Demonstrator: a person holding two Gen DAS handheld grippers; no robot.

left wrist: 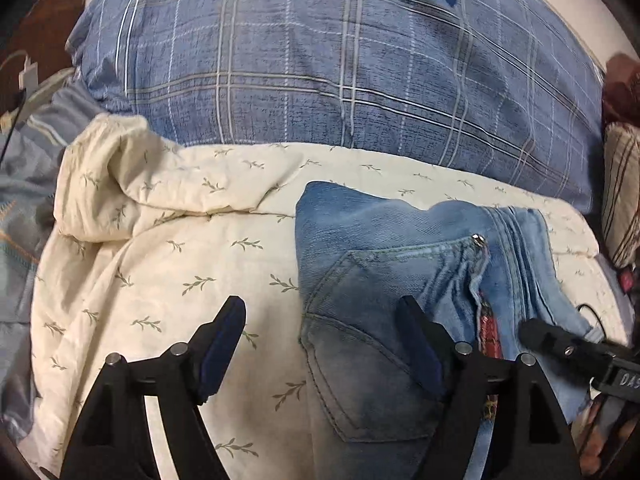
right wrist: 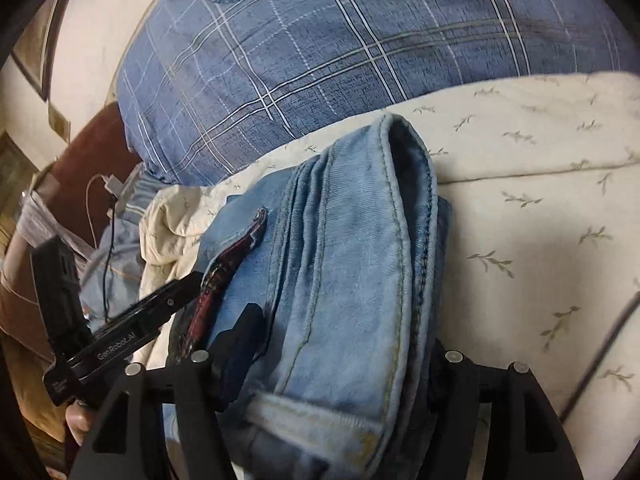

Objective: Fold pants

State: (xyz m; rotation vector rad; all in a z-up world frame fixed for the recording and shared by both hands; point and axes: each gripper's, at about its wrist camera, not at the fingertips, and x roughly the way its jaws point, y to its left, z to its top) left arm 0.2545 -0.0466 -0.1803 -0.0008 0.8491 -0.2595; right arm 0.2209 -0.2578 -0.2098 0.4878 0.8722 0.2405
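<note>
Light blue jeans (left wrist: 384, 264) lie folded on a cream leaf-print quilt (left wrist: 168, 256), back pocket and zip showing. My left gripper (left wrist: 324, 320) is open and empty, just above the jeans' left edge, its right finger over the pocket. My right gripper (right wrist: 340, 364) is shut on a bunched fold of the jeans (right wrist: 352, 264), which fills the space between its fingers. Its body also shows at the right in the left wrist view (left wrist: 576, 348). The left gripper's body shows at the lower left in the right wrist view (right wrist: 120, 332).
A large blue plaid pillow (left wrist: 320, 52) lies behind the quilt. A charger and cable (left wrist: 28, 76) lie at the far left by a brown headboard. A striped cushion (left wrist: 624, 192) sits at the right edge.
</note>
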